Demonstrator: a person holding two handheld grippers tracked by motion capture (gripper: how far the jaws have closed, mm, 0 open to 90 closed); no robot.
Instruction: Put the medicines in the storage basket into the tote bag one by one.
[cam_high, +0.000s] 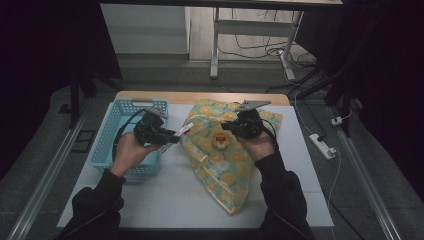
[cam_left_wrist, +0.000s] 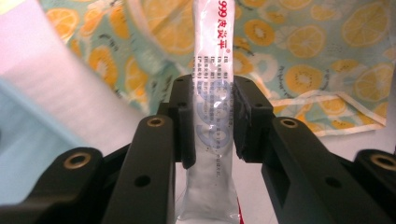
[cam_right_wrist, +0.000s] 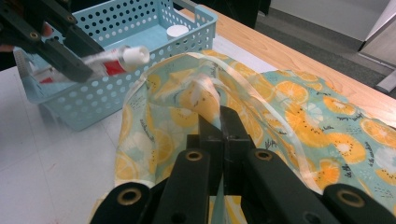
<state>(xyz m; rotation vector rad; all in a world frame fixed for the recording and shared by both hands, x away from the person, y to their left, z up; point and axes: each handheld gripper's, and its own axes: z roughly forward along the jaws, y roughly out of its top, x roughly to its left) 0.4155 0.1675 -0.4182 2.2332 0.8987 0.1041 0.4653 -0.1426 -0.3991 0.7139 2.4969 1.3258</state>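
High view: left gripper (cam_high: 172, 135) carries tube (cam_high: 181, 132) from basket (cam_high: 106, 142) toward bag (cam_high: 220, 165) | Left gripper view: jaws pinch tube (cam_left_wrist: 212, 107) mid-body | Right gripper view: right gripper (cam_right_wrist: 219, 122) clamps bag rim (cam_right_wrist: 205, 91), mouth lifted; next, likely slip tube (cam_right_wrist: 119, 58) inside.

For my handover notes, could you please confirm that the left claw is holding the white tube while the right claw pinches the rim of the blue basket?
Not quite: the right claw pinches the fruit-print bag, not the blue basket, as the right gripper view shows. The left claw does hold the white tube.
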